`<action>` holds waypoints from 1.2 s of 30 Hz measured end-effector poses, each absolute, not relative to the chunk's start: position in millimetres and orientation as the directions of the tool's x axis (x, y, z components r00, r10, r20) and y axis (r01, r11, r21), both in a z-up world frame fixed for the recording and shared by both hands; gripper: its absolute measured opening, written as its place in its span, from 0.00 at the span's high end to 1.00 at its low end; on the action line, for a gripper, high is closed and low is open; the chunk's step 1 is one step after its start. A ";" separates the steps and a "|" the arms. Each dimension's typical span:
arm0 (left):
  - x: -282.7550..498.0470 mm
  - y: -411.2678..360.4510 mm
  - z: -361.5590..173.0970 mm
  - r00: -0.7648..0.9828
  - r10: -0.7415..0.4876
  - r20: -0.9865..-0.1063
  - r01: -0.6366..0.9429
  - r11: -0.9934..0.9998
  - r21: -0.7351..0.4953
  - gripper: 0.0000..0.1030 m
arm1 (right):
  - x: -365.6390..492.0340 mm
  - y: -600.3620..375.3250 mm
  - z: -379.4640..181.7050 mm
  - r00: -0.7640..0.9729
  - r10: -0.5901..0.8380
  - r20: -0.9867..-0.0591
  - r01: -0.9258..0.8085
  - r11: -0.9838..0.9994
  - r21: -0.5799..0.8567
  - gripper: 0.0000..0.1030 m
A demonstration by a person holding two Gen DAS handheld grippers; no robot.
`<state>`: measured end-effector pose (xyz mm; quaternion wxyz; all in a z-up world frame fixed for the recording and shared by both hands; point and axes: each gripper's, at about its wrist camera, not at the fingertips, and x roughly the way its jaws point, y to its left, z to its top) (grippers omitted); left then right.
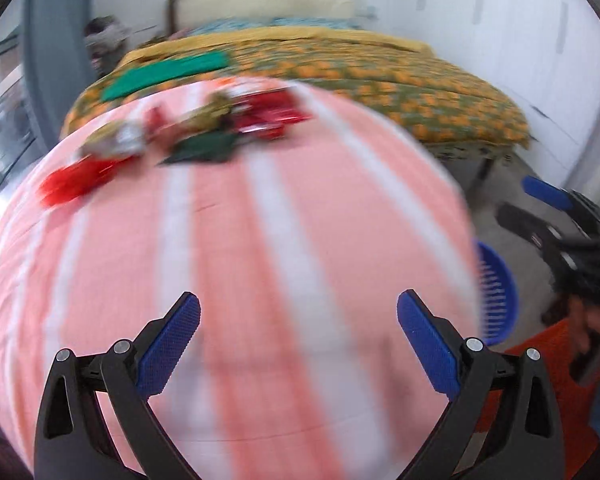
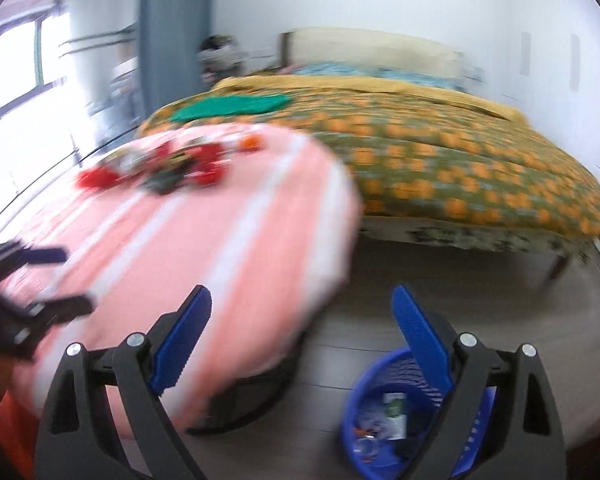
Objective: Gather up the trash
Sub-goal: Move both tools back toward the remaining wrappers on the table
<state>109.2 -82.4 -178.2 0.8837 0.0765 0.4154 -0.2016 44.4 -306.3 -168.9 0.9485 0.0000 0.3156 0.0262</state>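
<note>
The left wrist view looks forward and slightly down from close above the near end of the striped table (image 1: 236, 264). The right wrist view sits off the table's right edge, over the floor and the blue basket (image 2: 364, 424). Both face the bed (image 1: 380, 80) — the 2 share table, wrappers (image 2: 160, 168) and bed.

The left gripper (image 1: 298, 306) sits low in its frame, jaws spread wide, nothing between them. The right gripper (image 2: 302, 300) likewise fills the bottom centre of its view, jaws wide apart and empty.
</note>
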 end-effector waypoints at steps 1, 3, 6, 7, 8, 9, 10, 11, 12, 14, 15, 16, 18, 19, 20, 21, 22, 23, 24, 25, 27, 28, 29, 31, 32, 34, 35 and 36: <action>112.2 -71.6 -179.6 0.577 -0.282 -0.766 0.403 0.915 -0.033 0.05 | 49.0 -289.8 -169.8 0.790 0.075 -0.608 -0.084 0.996 0.014 0.13; 118.7 -49.8 -181.3 0.584 -0.257 -0.770 0.363 0.931 -0.036 0.05 | 57.1 -266.2 -171.9 0.774 0.115 -0.623 -0.130 0.991 0.023 0.13; 127.7 -25.8 -183.9 0.585 -0.217 -0.781 0.316 0.948 -0.026 0.05 | 78.3 -233.0 -174.7 0.731 0.167 -0.662 -0.180 0.982 0.049 0.13; 130.9 -19.7 -184.8 0.584 -0.205 -0.785 0.306 0.952 -0.022 0.05 | 85.2 -224.0 -174.7 0.716 0.175 -0.676 -0.191 0.980 0.052 0.13; 133.4 -13.7 -185.3 0.583 -0.199 -0.787 0.299 0.954 -0.020 0.05 | 91.2 -215.8 -175.2 0.701 0.182 -0.690 -0.202 0.978 0.052 0.13; 133.3 -7.0 -186.0 0.583 -0.194 -0.789 0.293 0.956 -0.018 0.05 | 91.9 -208.5 -174.7 0.690 0.187 -0.699 -0.212 0.976 0.051 0.13; 136.1 -0.7 -186.1 0.582 -0.187 -0.791 0.287 0.958 -0.016 0.05 | 101.5 -198.3 -174.5 0.677 0.193 -0.711 -0.228 0.972 0.047 0.13; 139.1 6.0 -186.3 0.582 -0.181 -0.793 0.280 0.960 -0.013 0.05 | 109.8 -189.4 -174.7 0.664 0.194 -0.722 -0.242 0.970 0.038 0.13; 142.4 9.8 -186.5 0.581 -0.176 -0.795 0.275 0.961 -0.012 0.05 | 116.1 -183.7 -176.0 0.653 0.193 -0.732 -0.252 0.967 0.029 0.13; 151.0 21.0 -187.0 0.577 -0.163 -0.800 0.257 0.966 -0.011 0.05 | 130.3 -171.6 -179.3 0.642 0.192 -0.742 -0.271 0.963 0.015 0.13; 153.7 26.5 -187.2 0.576 -0.159 -0.802 0.251 0.968 -0.011 0.05 | 136.4 -166.6 -181.3 0.634 0.197 -0.748 -0.279 0.960 0.017 0.13; 159.2 33.6 -187.5 0.576 -0.153 -0.803 0.242 0.970 -0.011 0.05 | 144.1 -160.3 -184.8 0.619 0.206 -0.758 -0.288 0.957 0.025 0.13; 170.4 48.6 -186.5 0.581 -0.140 -0.802 0.224 0.974 -0.008 0.05 | 153.6 -151.6 -190.6 0.597 0.223 -0.770 -0.301 0.953 0.043 0.13; 176.5 52.7 -185.6 0.584 -0.139 -0.800 0.222 0.975 -0.007 0.05 | 155.8 -149.7 -193.3 0.592 0.224 -0.774 -0.306 0.951 0.042 0.13; 183.2 59.3 -183.8 0.590 -0.139 -0.795 0.221 0.975 -0.006 0.05 | 157.7 -146.5 -195.4 0.588 0.223 -0.777 -0.310 0.950 0.038 0.13; 188.8 66.0 -182.5 0.598 -0.137 -0.790 0.221 0.975 -0.002 0.05 | 158.6 -143.6 -197.5 0.584 0.221 -0.781 -0.313 0.949 0.035 0.13; 196.5 72.6 -179.1 0.609 -0.134 -0.782 0.222 0.975 0.006 0.05 | 159.8 -140.5 -201.0 0.580 0.219 -0.785 -0.318 0.947 0.029 0.13; 205.3 78.7 -174.6 0.622 -0.131 -0.772 0.225 0.974 0.015 0.05 | 161.2 -139.6 -201.1 0.582 0.217 -0.784 -0.319 0.947 0.026 0.13; 212.6 82.2 -170.9 0.630 -0.129 -0.766 0.226 0.974 0.023 0.05 | 161.0 -139.6 -201.0 0.583 0.218 -0.783 -0.320 0.947 0.025 0.13; 223.6 87.0 -165.1 0.639 -0.136 -0.757 0.241 0.970 0.028 0.05 | 161.1 -140.1 -201.2 0.582 0.220 -0.783 -0.320 0.947 0.027 0.13; 239.4 88.2 -159.2 0.632 -0.159 -0.758 0.283 0.959 0.035 0.05 | 159.7 -140.0 -201.6 0.584 0.221 -0.781 -0.319 0.947 0.030 0.13; 251.0 86.0 -156.0 0.632 -0.157 -0.759 0.313 0.948 0.065 0.05 | 159.1 -139.3 -201.9 0.586 0.218 -0.780 -0.318 0.948 0.026 0.13; 257.3 82.9 -154.4 0.635 -0.150 -0.758 0.329 0.940 0.090 0.05 | 159.0 -139.3 -201.7 0.586 0.218 -0.781 -0.318 0.948 0.026 0.13; 273.5 76.7 -153.0 0.633 -0.147 -0.761 0.374 0.917 0.134 0.05 | 159.1 -139.5 -202.2 0.585 0.218 -0.781 -0.316 0.948 0.028 0.12; 281.2 72.3 -153.3 0.628 -0.145 -0.765 0.398 0.904 0.155 0.05 | 159.1 -139.7 -202.2 0.585 0.218 -0.781 -0.316 0.948 0.029 0.12; 296.6 63.8 -155.6 0.610 -0.149 -0.778 0.433 0.885 0.170 0.05 | 159.2 -139.3 -202.2 0.586 0.215 -0.781 -0.314 0.949 0.025 0.12; 304.6 60.0 -158.1 0.599 -0.153 -0.786 0.445 0.880 0.168 0.05 | 159.2 -139.3 -202.2 0.587 0.214 -0.781 -0.314 0.949 0.024 0.12; 312.3 57.0 -161.0 0.585 -0.159 -0.795 0.456 0.875 0.160 0.05 | 159.5 -139.6 -202.2 0.587 0.214 -0.781 -0.314 0.949 0.025 0.12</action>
